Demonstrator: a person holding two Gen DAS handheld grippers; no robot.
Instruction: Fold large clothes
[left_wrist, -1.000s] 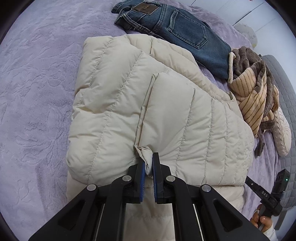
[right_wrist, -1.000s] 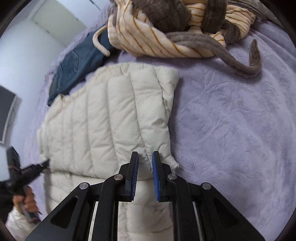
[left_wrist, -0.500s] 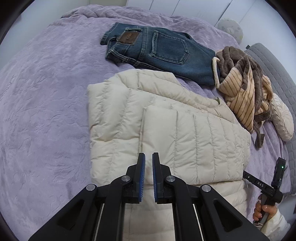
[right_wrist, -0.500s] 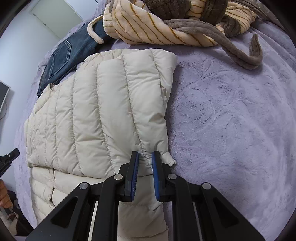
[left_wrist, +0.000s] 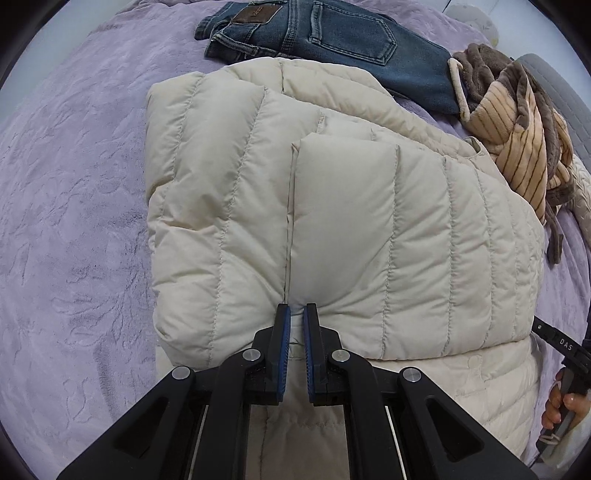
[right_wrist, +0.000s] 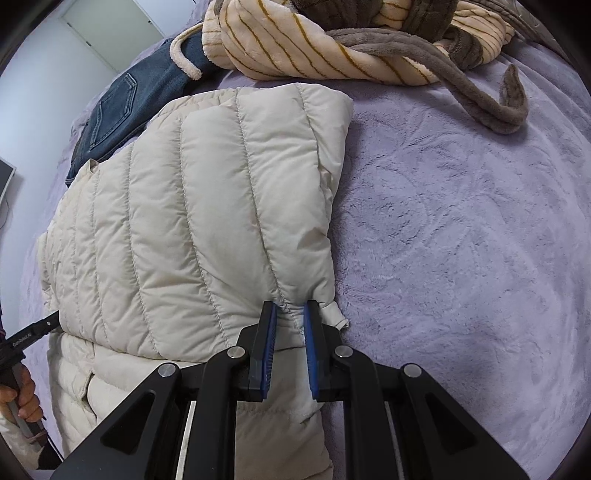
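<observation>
A cream quilted puffer jacket (left_wrist: 369, 229) lies on the purple bed, its upper part folded down over the lower body; it also fills the left of the right wrist view (right_wrist: 184, 221). My left gripper (left_wrist: 296, 314) is nearly shut at the near left corner of the folded flap, and only a thin bit of fabric shows between the pads. My right gripper (right_wrist: 289, 314) is shut on the flap's near right corner, where the fabric bunches between the pads.
Blue jeans (left_wrist: 332, 37) lie beyond the jacket. A striped plush robe (right_wrist: 332, 40) with a grey belt (right_wrist: 487, 107) lies at the far right. The purple bed cover (right_wrist: 461, 240) stretches to the right. A grey pillow (left_wrist: 561, 92) sits at the far edge.
Both grippers have come lower and closer to the jacket. The folded flap has settled flat on the jacket body. The right jaws have widened slightly around the corner.
</observation>
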